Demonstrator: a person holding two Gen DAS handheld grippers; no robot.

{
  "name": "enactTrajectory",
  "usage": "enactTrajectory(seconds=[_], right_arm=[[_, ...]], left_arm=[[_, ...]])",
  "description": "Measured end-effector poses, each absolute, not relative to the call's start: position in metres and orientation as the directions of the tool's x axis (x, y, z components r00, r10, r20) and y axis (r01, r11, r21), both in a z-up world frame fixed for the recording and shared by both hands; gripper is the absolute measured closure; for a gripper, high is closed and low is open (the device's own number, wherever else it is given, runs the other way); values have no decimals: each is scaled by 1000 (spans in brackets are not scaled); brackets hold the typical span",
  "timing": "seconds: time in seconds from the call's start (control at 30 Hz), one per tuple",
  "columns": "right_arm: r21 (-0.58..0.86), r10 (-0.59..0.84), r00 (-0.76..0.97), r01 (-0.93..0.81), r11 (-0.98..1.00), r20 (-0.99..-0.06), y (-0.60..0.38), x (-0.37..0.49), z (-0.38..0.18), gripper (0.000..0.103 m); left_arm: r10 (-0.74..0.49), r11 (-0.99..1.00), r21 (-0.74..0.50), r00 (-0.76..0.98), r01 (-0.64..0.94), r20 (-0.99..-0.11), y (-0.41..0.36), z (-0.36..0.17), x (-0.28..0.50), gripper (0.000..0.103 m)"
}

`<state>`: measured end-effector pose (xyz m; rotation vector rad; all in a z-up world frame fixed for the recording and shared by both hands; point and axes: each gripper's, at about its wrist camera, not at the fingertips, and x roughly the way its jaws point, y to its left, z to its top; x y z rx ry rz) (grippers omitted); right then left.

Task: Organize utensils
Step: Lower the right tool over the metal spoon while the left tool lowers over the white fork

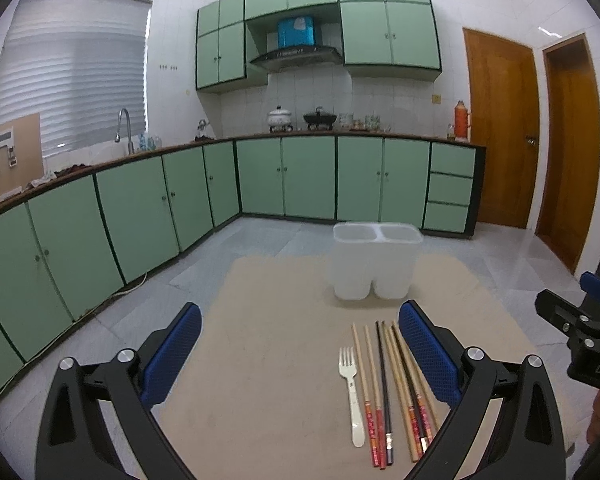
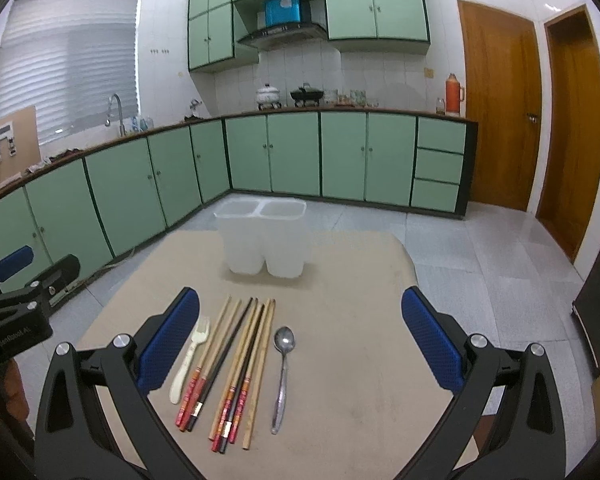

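A: Status of my grippers?

B: My left gripper [image 1: 300, 356] hangs above the mat [image 2: 340, 360], fingers spread wide, nothing between them. Right gripper [image 2: 300, 344] likewise spread and empty.

A: Utensils?

B: Lying in a row on the mat: white fork [image 2: 190, 356], chopsticks [image 2: 232, 364], metal spoon [image 2: 283, 372] rightmost. The two-compartment holder [image 2: 265, 240] stands upright beyond them, apart.

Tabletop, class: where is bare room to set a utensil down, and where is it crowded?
Bare: the table right of the metal spoon, and the table's left part, left of the white fork. A narrower strip lies before the two-compartment holder. Crowded: the row of fork, chopsticks and spoon.
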<state>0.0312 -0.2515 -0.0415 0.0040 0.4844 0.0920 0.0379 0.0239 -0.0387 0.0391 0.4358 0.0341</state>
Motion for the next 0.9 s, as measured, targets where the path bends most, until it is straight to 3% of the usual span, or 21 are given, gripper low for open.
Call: enactTrajectory(seconds=[0.27,0.33,0.4,0.53,0.6,0.9], right_arm=[[4,53,820,-62,998,-570,-252,72,-84,6],[4,54,796,-64,998,-603,-252,84,-96,10],[8,61,766,-74,997,-640,-250,99,-110,21],[32,85,703,-88,996,-707,-246,125,-132,26],[39,99,664,-104,994,-742,-244,137,-142,34],[51,122,558,-142,989,-821,-233,174,-176,44]], left_arm=[[53,997,70,834,-17,-550,31,-86,81,6],[48,998,69,808,-9,-588,32,-100,92,6],[42,998,68,780,1,-625,31,-113,105,6],[27,998,57,730,16,-683,27,-136,128,7],[18,998,51,711,25,-703,25,-145,138,8],[-11,999,24,662,44,-749,18,-167,168,12]])
